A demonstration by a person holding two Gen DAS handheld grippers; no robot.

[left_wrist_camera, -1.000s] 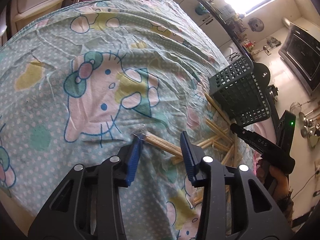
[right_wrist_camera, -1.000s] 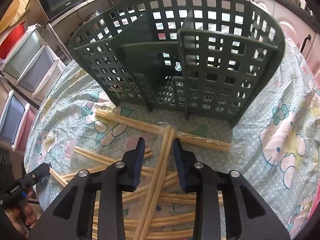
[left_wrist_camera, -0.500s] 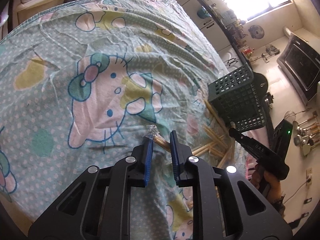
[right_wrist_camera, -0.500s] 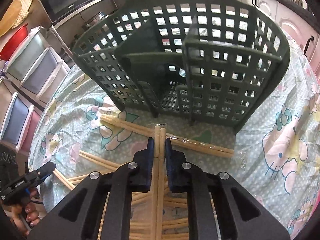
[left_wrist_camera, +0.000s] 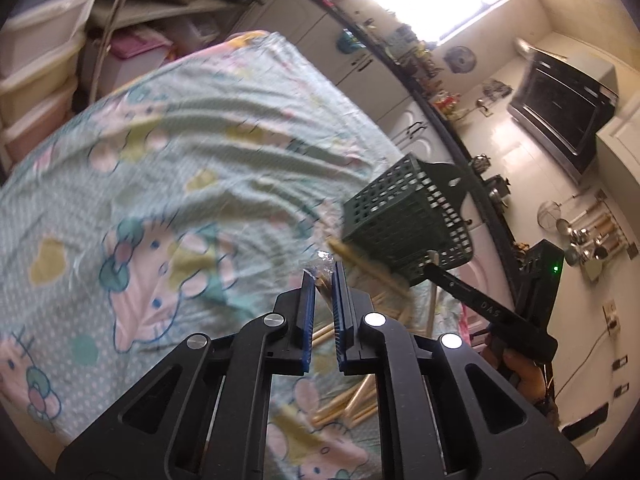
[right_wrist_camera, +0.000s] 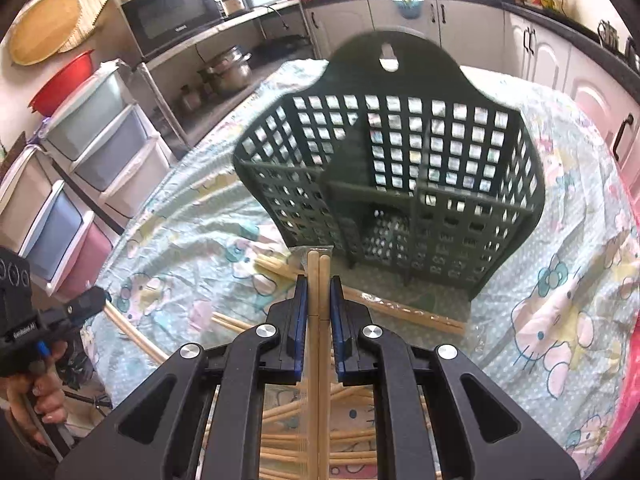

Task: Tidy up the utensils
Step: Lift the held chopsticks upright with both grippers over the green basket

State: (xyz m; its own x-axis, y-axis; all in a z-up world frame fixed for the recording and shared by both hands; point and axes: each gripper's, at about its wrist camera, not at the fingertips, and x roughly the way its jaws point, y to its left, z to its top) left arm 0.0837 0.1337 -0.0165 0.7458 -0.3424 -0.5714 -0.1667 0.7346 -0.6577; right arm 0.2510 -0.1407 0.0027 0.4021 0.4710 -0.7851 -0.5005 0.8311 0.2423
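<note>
1. Both pairs of chopsticks have been raised from the cloth since the earlier frames, when the fingers were only closing around them low over the pile.
2. On the right gripper [right_wrist_camera: 319, 308] the fingers are narrow and are clamped on a wrapped chopstick pair [right_wrist_camera: 318, 280]; the pair is kept straight along the fingers, with its tips sticking out just ahead of them.
3. This hold is probably chosen so that the pair can be slid tip-first into the green basket [right_wrist_camera: 400, 184], which stands upright directly beyond the fingertips, with its divided compartments open to that side.
4. On the left gripper [left_wrist_camera: 323, 284] the fingers are also narrow, and a second wrapped pair [left_wrist_camera: 320, 276] is pinched near its wrapper end; how firmly it is held cannot be told, because this view is blurred.
5. More loose chopsticks [right_wrist_camera: 404, 312] are left on the patterned cloth [right_wrist_camera: 560, 320] of the worktop, below and behind the right fingers.
6. By judgement, the sorting is at an early point, as the basket looks unfilled.
</note>
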